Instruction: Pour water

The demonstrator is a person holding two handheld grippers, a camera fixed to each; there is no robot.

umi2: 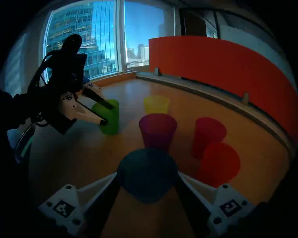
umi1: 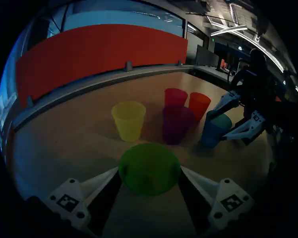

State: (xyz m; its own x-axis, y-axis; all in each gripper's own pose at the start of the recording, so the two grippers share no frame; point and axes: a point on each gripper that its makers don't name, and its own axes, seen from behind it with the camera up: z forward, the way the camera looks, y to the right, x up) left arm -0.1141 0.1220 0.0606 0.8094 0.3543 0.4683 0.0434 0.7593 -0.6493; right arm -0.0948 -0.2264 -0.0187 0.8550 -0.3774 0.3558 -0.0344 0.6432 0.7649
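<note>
The green cup (umi1: pixel 149 160) stands upright on the table (umi1: pixel 69 135). The left claw (umi1: pixel 149 170) is narrowed onto it, one finger pressing each side. The blue cup (umi2: pixel 147 168) stands the same way in the right claw (umi2: pixel 147 176), which grips both its flanks. Each grip comes from the side and leaves the rim free, which suits lifting and tipping. I cannot tell whether either cup holds water. Beyond them the yellow cup (umi1: pixel 128 119), purple cup (umi1: pixel 175 123), red cup (umi1: pixel 175 97) and orange cup (umi1: pixel 198 104) stand grouped, apart from both claws. A straight lift first would likely avoid knocking them.
</note>
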